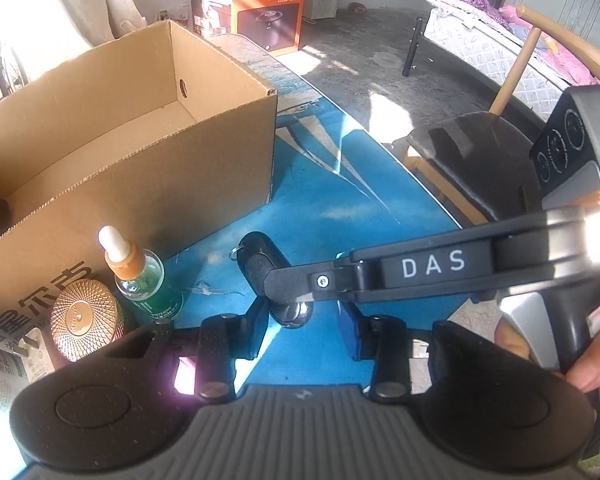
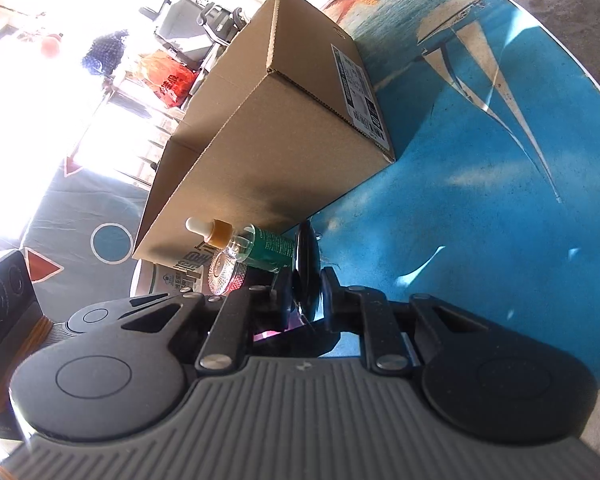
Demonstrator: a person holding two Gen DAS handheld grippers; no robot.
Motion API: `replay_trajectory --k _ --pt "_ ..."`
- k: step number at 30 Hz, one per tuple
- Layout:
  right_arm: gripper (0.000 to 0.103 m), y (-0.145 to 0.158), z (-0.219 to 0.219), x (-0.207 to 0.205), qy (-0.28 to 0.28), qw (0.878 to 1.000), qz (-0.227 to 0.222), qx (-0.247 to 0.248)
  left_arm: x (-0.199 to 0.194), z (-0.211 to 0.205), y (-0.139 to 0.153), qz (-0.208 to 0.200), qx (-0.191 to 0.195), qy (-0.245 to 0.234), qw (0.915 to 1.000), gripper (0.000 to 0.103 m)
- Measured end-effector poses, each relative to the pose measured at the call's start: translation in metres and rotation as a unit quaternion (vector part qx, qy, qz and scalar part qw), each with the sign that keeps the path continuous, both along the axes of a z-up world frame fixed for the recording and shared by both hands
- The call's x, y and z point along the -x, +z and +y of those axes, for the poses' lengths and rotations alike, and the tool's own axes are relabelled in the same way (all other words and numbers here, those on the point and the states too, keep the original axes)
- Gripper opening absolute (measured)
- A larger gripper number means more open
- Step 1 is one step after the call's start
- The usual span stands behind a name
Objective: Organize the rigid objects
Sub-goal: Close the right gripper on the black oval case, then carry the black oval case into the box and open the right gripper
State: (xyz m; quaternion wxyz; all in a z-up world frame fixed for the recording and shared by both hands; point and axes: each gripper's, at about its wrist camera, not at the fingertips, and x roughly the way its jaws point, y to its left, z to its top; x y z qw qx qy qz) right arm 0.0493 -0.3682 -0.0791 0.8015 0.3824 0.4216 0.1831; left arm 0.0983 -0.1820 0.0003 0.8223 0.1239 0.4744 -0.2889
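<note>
A black key fob [image 1: 260, 260] with a chrome end hangs just above the blue table [image 1: 340, 184]. My right gripper [image 1: 266, 276] reaches in from the right and is shut on its flat faces. In the right wrist view the fob [image 2: 306, 264] stands edge-on between the right gripper's [image 2: 306, 296] pads. My left gripper [image 1: 304, 324] is below the fob with a narrow gap. The chrome end shows between its fingers; blue table shows beside the right finger [image 1: 350, 332], so nothing is pinched. The open cardboard box [image 1: 140, 120] stands behind.
A green dropper bottle [image 1: 148, 280], a rose-gold ribbed jar [image 1: 86, 320], a white plug [image 1: 32, 348] and a printed cup [image 1: 0, 364] crowd the box's near wall. A chair [image 1: 472, 160] stands past the table edge. A hand [image 1: 588, 360] holds the right gripper.
</note>
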Motion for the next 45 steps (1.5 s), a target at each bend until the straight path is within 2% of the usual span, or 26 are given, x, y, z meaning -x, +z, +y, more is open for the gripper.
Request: replay_trajectory --k 7,12,17,21,23,26,32,38,42,45 --pt "0.014 0.052 0.004 0.026 -0.009 0.998 -0.064 0.019 0.028 0.013 0.047 -0.058 0.030 -0.014 0.9978 0.039" --pt "0.014 0.096 0.012 0.027 0.005 0.992 -0.120 0.037 0.037 0.029 0.083 -0.110 0.048 -0.004 0.9928 0.040" --pt "0.014 0.138 0.031 -0.004 0.045 0.984 -0.164 0.047 0.024 0.053 0.115 -0.149 0.061 0.030 0.9865 0.042" --pt "0.014 0.161 0.058 -0.055 0.092 0.980 -0.168 0.047 -0.007 0.077 0.129 -0.149 0.069 0.069 0.9840 0.042" --pt "0.014 0.164 0.069 -0.083 0.116 0.981 -0.150 0.039 -0.028 0.091 0.129 -0.143 0.068 0.089 0.9834 0.042" --pt "0.014 0.158 0.092 -0.137 0.156 0.983 -0.091 0.020 -0.064 0.109 0.119 -0.120 0.057 0.116 0.9843 0.042" --pt "0.014 0.113 0.142 -0.227 0.195 0.980 0.040 0.021 -0.120 0.141 0.083 -0.078 0.019 0.169 0.9823 0.042" --pt "0.014 0.063 0.176 -0.267 0.224 0.966 0.124 0.043 -0.129 0.163 0.072 -0.068 0.020 0.180 0.9811 0.042" --pt "0.014 0.040 0.200 -0.276 0.249 0.954 0.156 0.057 -0.129 0.172 0.070 -0.070 0.020 0.186 0.9799 0.043" --pt "0.017 0.026 0.216 -0.277 0.276 0.943 0.179 0.050 -0.129 0.173 0.071 -0.072 0.024 0.188 0.9793 0.044"
